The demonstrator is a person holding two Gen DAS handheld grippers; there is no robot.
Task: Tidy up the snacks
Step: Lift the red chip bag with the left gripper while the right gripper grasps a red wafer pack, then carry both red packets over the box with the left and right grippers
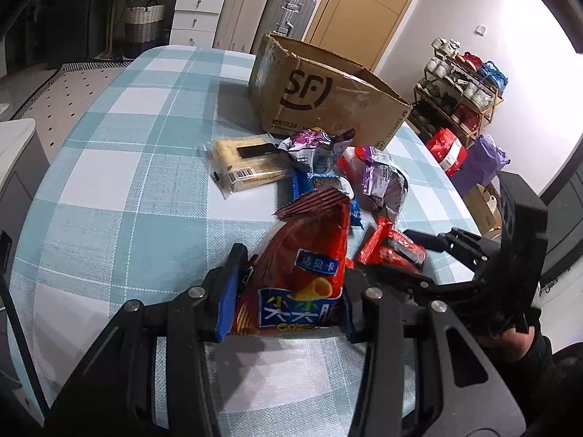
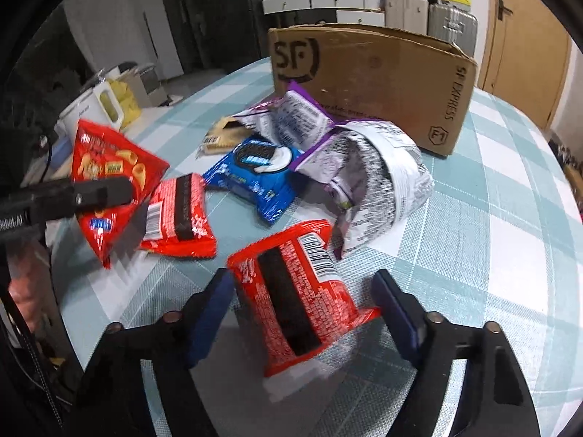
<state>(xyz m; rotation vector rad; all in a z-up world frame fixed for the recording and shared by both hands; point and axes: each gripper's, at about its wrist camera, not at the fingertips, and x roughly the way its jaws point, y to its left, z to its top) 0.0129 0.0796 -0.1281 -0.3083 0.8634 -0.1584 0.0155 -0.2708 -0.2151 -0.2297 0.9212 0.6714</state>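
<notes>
The left gripper [image 1: 288,298] is clamped on the red chip bag [image 1: 306,255] above the table [image 1: 109,167]. It is puffy, light and crinkly, so squeeze softly. The right gripper [image 2: 302,313] is apart around a red packet [image 2: 298,298], probably not touching.

A lived-in room of a home is shown, used both for eating and for storage. A table [image 1: 109,182] is covered with a blue and white checked cloth, and a used cardboard shipping box [image 1: 328,98] is placed on it. Behind the table, white drawer units [image 1: 195,14], a woven basket [image 1: 144,23] and hard suitcases [image 1: 288,11] are stacked against the wall. A wooden door [image 1: 368,0] is seen beside them. A low rack filled with shoes [image 1: 462,87] is placed by the white wall, with bags [image 1: 470,156] on the floor near it.
</notes>
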